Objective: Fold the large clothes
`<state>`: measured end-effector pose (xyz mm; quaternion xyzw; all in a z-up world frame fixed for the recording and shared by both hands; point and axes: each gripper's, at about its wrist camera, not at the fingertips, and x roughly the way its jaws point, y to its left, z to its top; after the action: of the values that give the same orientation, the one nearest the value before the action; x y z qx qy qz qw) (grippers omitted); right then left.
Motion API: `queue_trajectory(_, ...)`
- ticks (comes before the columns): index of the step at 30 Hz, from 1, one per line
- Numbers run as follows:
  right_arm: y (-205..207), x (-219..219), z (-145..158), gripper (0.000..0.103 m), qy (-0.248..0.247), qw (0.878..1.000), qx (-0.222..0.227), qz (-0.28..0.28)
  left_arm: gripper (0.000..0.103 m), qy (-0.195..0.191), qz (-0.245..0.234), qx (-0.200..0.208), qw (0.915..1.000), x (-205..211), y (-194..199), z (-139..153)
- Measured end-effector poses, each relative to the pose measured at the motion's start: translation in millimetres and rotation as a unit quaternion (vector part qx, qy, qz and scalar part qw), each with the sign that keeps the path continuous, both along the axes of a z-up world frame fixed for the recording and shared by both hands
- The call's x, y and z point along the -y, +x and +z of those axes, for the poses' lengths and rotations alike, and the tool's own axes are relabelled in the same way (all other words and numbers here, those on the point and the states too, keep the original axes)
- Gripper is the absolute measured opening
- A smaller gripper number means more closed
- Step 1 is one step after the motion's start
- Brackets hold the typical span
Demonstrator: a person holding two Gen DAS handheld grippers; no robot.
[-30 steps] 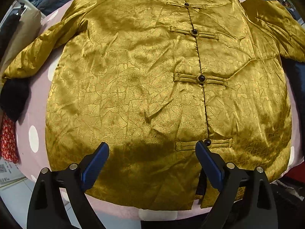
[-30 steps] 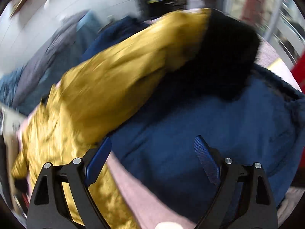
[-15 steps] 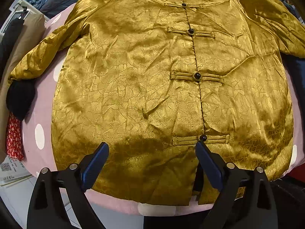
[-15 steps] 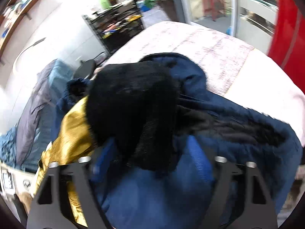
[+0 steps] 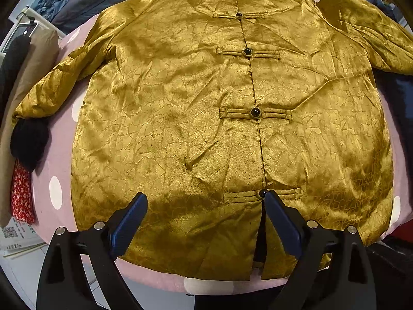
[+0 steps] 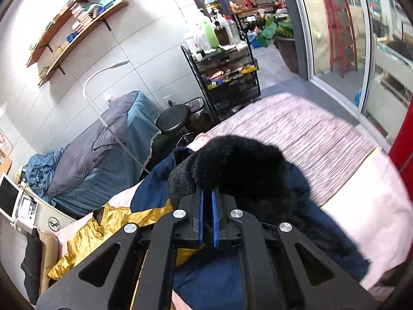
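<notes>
We see the shiny gold brocade jacket [image 5: 180, 118] spread flat, front side up, on the pink cover with white dots [image 5: 55, 155], its collar at the far edge and its hem at the near edge. A row of dark round buttons [image 5: 255, 112] on gold loop fastenings runs down its middle. One sleeve lies out to the left and ends in a black furry cuff [image 5: 28, 142] at the cover's edge; the other sleeve runs off to the right.

Our left gripper [image 5: 205, 219] hangs above the hem with its blue-padded fingers [image 5: 129, 222] spread wide, holding nothing (the lowest button sits just by the right pad).

In the right wrist view, our right gripper [image 6: 207, 196] has its blue pads pressed close together, with only a thin slit between them. Their tips meet the second black furry cuff [image 6: 240, 168], and they appear to be pinching its edge. That cuff lies on a dark navy garment [image 6: 211, 279], and the gold sleeve [image 6: 103, 230] trails off to the lower left.

Behind stand a black wire rack of bottles [image 6: 227, 77], a black round stool [image 6: 173, 120] and a bed with grey-blue bedding [image 6: 103, 142].
</notes>
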<state>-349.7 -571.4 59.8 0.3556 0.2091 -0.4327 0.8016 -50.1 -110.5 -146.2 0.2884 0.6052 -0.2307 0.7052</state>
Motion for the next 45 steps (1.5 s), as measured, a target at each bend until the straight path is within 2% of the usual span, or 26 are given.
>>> queue_trajectory(2,-10,2,-1,0.006,0.028,0.999,-0.025,0.0,0.09,-0.003,0.001,-0.003,1.0,1,0,1)
queue_trajectory(5,-23,11,-35,0.006,0.099,0.992,-0.075,-0.013,0.09,-0.006,0.003,-0.007,0.9999,3,1,-6)
queue_trajectory(6,-24,11,-44,0.01,0.112,0.99,-0.083,-0.02,0.09,-0.006,0.003,-0.009,0.9999,3,0,-6)
queue_trajectory(8,-31,7,-69,0.015,0.145,0.985,-0.085,-0.03,0.09,-0.006,0.001,-0.007,1.0,3,2,-6)
queue_trajectory(10,-38,-1,-83,0.018,0.149,0.985,-0.066,-0.058,0.09,-0.007,-0.003,-0.002,1.0,5,1,-3)
queue_trajectory(11,-45,-6,-88,0.029,0.151,0.984,-0.044,-0.082,0.09,-0.008,-0.004,0.0,1.0,5,1,-1)
queue_trajectory(12,-51,-11,-90,0.051,0.155,0.982,-0.024,-0.101,0.09,-0.008,-0.006,0.001,0.9999,5,6,-3)
queue_trajectory(14,-68,-22,-93,0.064,0.156,0.976,0.034,-0.147,0.09,-0.007,-0.007,0.004,0.9999,6,5,-1)
queue_trajectory(17,-69,-23,-101,0.064,0.175,0.971,0.069,-0.146,0.091,-0.006,-0.006,0.004,1.0,7,4,-1)
queue_trajectory(21,-56,-21,-116,0.064,0.187,0.971,0.049,-0.138,0.091,-0.005,-0.008,0.0,1.0,6,9,-5)
queue_trajectory(24,-53,-13,-134,0.064,0.203,0.965,0.068,-0.152,0.091,-0.006,-0.017,0.004,0.9998,8,7,-3)
queue_trajectory(27,-54,-5,-144,0.064,0.196,0.96,0.104,-0.169,0.091,-0.006,-0.02,0.01,0.9997,8,4,1)
queue_trajectory(28,-53,-3,-145,0.063,0.194,0.96,0.104,-0.172,0.091,-0.006,-0.018,0.009,0.9998,7,4,1)
queue_trajectory(30,-47,0,-142,0.041,0.185,0.964,0.097,-0.167,0.091,-0.007,-0.009,0.008,0.9999,3,5,1)
queue_trajectory(32,-40,0,-134,0.029,0.168,0.97,0.086,-0.152,0.091,-0.007,0.002,0.009,0.9999,-2,7,0)
queue_trajectory(35,-22,-3,-110,0.025,0.129,0.983,0.064,-0.116,0.091,-0.009,0.017,0.008,0.9998,-10,10,-1)
queue_trajectory(38,6,-11,-83,0.024,0.106,0.989,0.076,-0.069,0.091,-0.009,0.029,0.007,0.9995,-17,15,-4)
queue_trajectory(42,70,-26,-48,0.024,0.079,0.993,0.08,0.021,0.091,-0.013,0.038,0.017,0.9991,-24,20,-4)
queue_trajectory(45,138,-45,-27,0.023,0.075,0.987,0.097,0.105,0.091,-0.019,0.045,0.03,0.9983,-31,27,1)
